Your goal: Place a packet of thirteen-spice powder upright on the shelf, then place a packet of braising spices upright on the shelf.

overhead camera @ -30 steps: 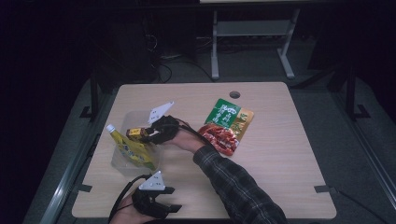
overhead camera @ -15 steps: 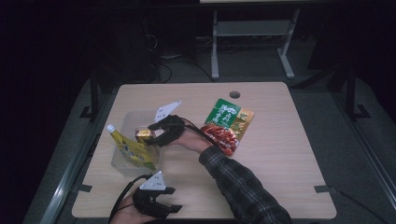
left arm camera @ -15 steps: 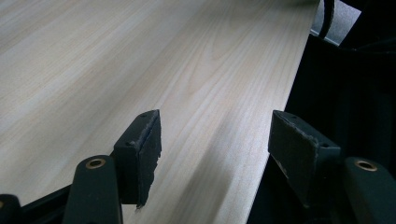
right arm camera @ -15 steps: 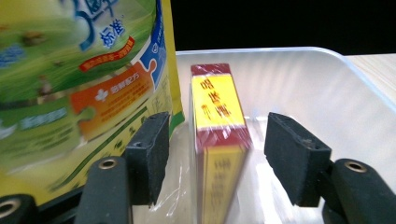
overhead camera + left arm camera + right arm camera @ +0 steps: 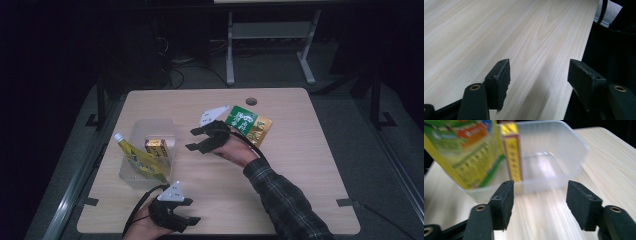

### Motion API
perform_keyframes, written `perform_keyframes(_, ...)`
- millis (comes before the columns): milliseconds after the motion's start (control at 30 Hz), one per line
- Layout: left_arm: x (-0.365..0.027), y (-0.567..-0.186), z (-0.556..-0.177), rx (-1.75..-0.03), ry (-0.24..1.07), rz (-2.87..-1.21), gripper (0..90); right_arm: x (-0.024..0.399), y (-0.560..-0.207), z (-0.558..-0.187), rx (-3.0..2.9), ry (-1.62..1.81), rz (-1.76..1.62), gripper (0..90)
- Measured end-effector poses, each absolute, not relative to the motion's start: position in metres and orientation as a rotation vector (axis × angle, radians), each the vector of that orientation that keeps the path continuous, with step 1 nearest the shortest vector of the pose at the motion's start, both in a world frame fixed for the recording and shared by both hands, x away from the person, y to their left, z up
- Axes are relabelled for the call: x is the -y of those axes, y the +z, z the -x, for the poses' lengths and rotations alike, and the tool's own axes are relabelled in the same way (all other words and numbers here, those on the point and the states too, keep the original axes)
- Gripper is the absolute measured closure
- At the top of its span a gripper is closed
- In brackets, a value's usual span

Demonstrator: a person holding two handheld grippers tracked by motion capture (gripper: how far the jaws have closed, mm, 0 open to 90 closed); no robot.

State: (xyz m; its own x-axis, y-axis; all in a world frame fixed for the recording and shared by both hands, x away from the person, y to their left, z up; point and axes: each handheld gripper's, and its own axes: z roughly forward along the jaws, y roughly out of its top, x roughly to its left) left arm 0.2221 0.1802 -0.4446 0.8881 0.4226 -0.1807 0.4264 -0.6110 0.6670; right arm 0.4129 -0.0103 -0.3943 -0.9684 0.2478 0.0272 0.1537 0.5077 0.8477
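Box: I see the small yellow box (image 5: pixel 156 145) upright inside the clear tub (image 5: pixel 135 176).
Right tool (image 5: pixel 196 139): I have it gaping wide, empty, just beside the tub.

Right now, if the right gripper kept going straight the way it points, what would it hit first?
Probably the clear plastic tub: the open right gripper faces its near wall, with bare table between.

From my station, the yellow pouch (image 5: pixel 461 152) is motion-blurred and cut off at the 10 o'clock corner of the right gripper view; its print is unreadable. The green packet (image 5: pixel 247 124) is partly hidden behind the right gripper (image 5: pixel 196 139). I cannot read the small box (image 5: pixel 156 146) label.
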Motion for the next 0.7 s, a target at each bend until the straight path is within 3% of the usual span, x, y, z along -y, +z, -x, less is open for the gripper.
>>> perform_keyframes(133, -0.178, -0.445, -0.222, -0.602, -0.011, -2.3, 34.2, 0.036, -0.4, -0.423, -2.622, 1.425, -0.48, 49.8)
perform_keyframes(500, -0.179, -0.444, -0.225, -0.622, 0.007, -2.289, 34.2, 0.093, -0.417, -0.462, -2.474, 1.251, -0.824, 88.6)
perform_keyframes(700, -0.179, -0.444, -0.227, -0.623, 0.012, -2.29, 34.2, 0.121, -0.432, -0.49, -2.38, 1.089, -1.007, 90.0)
